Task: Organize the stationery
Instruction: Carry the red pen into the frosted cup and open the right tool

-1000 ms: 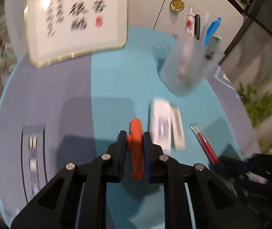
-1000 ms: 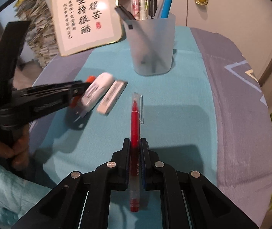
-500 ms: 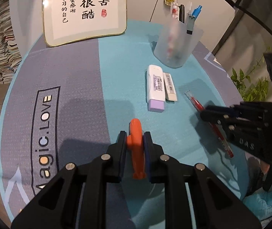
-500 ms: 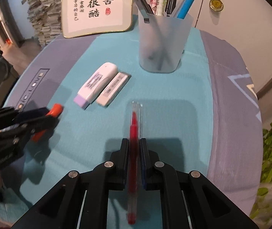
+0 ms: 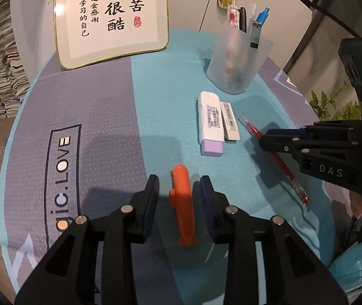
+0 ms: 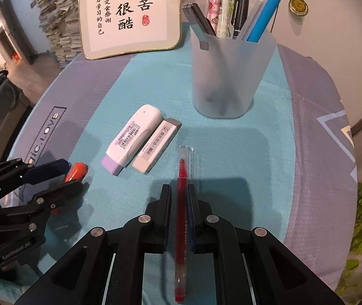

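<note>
pen cup: frosted plastic cup (image 6: 227, 76) at the back of the counter (image 6: 269, 152), upright, stuffed with pens: a blue one, a black one, a pink patterned one, plus a dark clip-looking thing

left tool (image 5: 179, 195): jaws opening, spread to either side of the orange cutter (image 5: 183, 203), pads not pressing on it; looks like it's lying on the cloth

right tool (image 6: 179, 203): pressed together, pinching the red pen (image 6: 181, 218) mid-barrel, tip end pointing toward the cup

loose stuff: white correction tape with purple end (image 6: 132, 139) and white eraser (image 6: 156, 148), side by side, touching, between cup and tools

behind: framed calligraphy (image 6: 130, 12) leaning upright
</note>
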